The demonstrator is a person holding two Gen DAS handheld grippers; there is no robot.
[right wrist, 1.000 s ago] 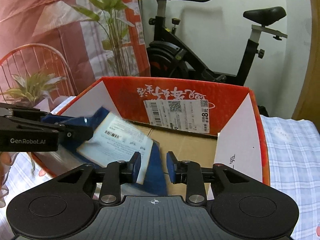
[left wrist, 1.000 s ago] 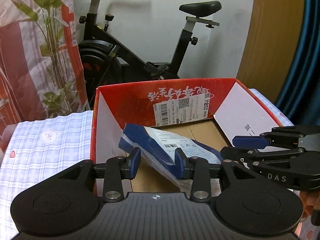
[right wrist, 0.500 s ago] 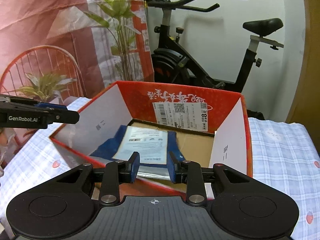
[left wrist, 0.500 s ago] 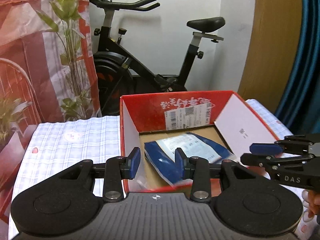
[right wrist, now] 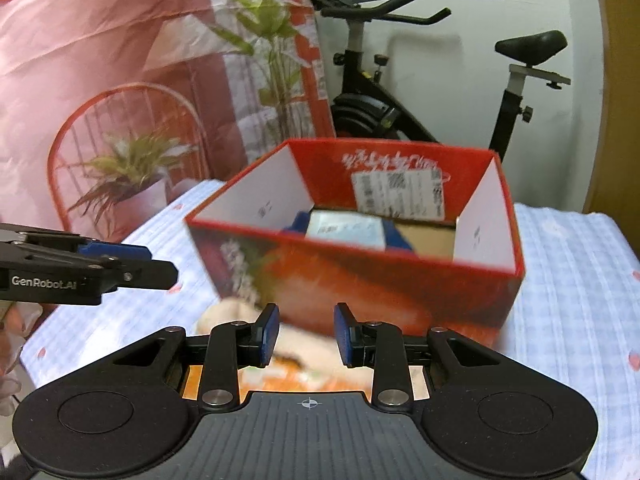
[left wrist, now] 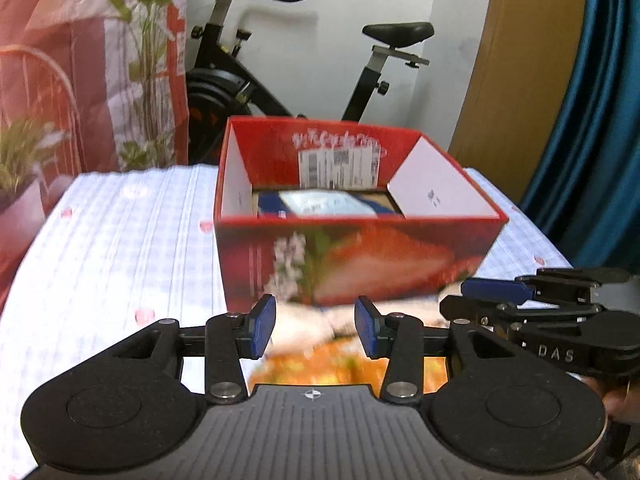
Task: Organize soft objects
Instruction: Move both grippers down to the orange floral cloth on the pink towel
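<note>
1. The left gripper [left wrist: 315, 330] has its blue pads spread and its jaws have just been opening – nothing sits between them.
2. The right gripper [right wrist: 307, 334] also stands parted with nothing in its grasp.
3. Just below both lies a blurred orange-and-cream soft item [left wrist: 344, 364] on the checked cloth [left wrist: 112, 264].
4. Beyond it stands the red box [left wrist: 360, 264] – the blue-and-white packet [left wrist: 324, 204] rests flat inside.

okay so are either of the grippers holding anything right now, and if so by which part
Nothing is held. The left gripper and right gripper are both open and empty; the blue packet lies in the red box.
</note>
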